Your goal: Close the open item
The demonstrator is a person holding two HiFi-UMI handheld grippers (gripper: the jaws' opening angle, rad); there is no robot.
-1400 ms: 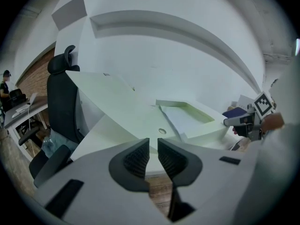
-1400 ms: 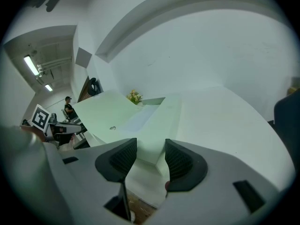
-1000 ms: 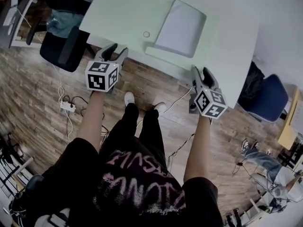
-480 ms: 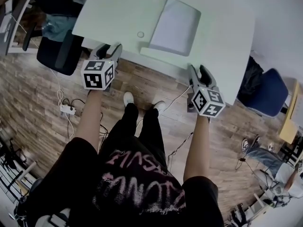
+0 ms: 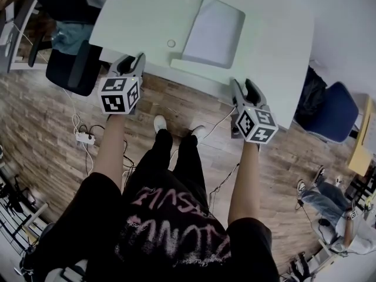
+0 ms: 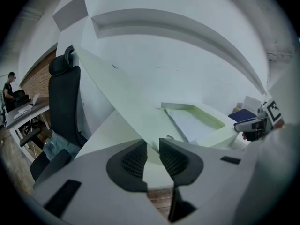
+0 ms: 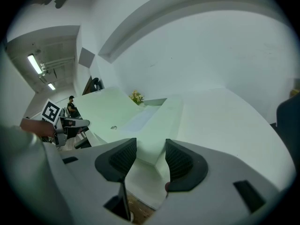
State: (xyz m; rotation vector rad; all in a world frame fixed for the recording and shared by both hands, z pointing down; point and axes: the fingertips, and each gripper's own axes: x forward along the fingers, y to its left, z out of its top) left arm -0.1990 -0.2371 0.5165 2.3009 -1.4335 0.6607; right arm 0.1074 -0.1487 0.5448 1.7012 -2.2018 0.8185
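Note:
An open white drawer (image 5: 212,33) juts out of the white desk (image 5: 141,16), its front panel (image 5: 198,72) facing me. In the left gripper view the drawer (image 6: 197,122) lies ahead to the right, and in the right gripper view the drawer (image 7: 151,118) lies straight ahead. My left gripper (image 5: 130,65) (image 6: 152,146) hovers at the desk's front edge, left of the drawer. Its jaws have just been closing; a narrow gap is left and nothing is between them. My right gripper (image 5: 245,89) (image 7: 151,146) stands open and empty, just short of the drawer's right front corner.
A small round thing (image 5: 171,43) sits on the desk left of the drawer. A black office chair (image 5: 73,66) stands to the left and a blue chair (image 5: 332,119) to the right. A power strip (image 5: 84,137) and cables lie on the wooden floor.
The left gripper's jaws have drawn closer together. Both grippers stay at the desk's front edge, and the drawer has not moved.

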